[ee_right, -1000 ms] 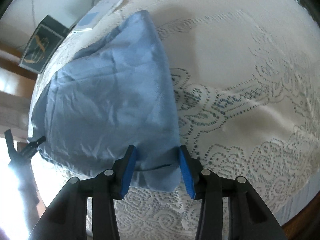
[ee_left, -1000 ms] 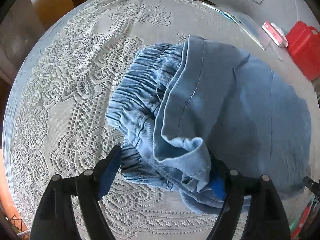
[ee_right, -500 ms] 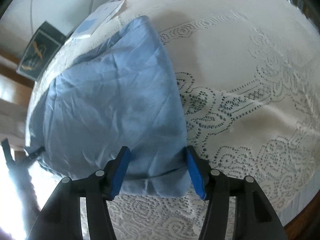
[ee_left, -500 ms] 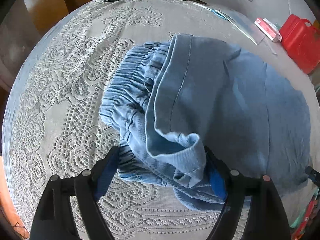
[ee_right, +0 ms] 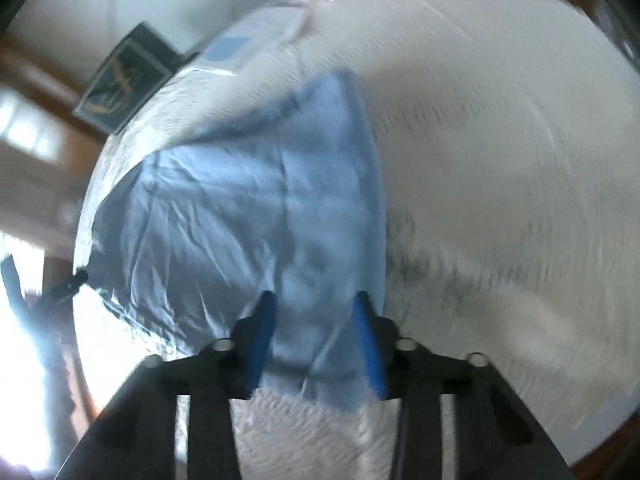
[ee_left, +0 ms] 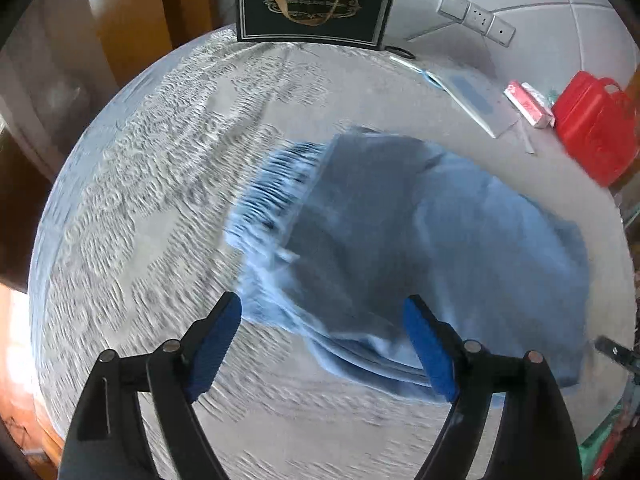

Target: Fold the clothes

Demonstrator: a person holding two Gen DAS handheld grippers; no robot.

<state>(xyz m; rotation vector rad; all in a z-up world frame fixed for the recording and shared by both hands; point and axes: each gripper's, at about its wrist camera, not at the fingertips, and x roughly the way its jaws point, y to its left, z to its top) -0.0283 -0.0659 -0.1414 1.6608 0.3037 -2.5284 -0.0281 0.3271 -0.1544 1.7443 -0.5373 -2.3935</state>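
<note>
A pair of light blue trousers [ee_left: 420, 248] lies folded on the lace tablecloth [ee_left: 152, 208], with the gathered elastic waistband [ee_left: 276, 184] showing at its left. My left gripper [ee_left: 324, 340] is open and lifted above the near edge of the folded pile, holding nothing. In the right wrist view the same trousers [ee_right: 256, 216] lie in front of my right gripper [ee_right: 316, 340], which is open with its blue pads on either side of the near cloth edge. Both views are blurred by motion.
A dark gift bag [ee_left: 316, 0] stands at the table's far edge by the wall. A red plastic container [ee_left: 596, 128], a pink box [ee_left: 528, 104] and a flat packet [ee_left: 468, 96] lie at the far right. The tablecloth [ee_right: 500, 200] stretches right of the trousers.
My left gripper has let go of the folded trouser hem and pulled up and back. My right gripper has pulled back a little. Both cameras have tilted up.
</note>
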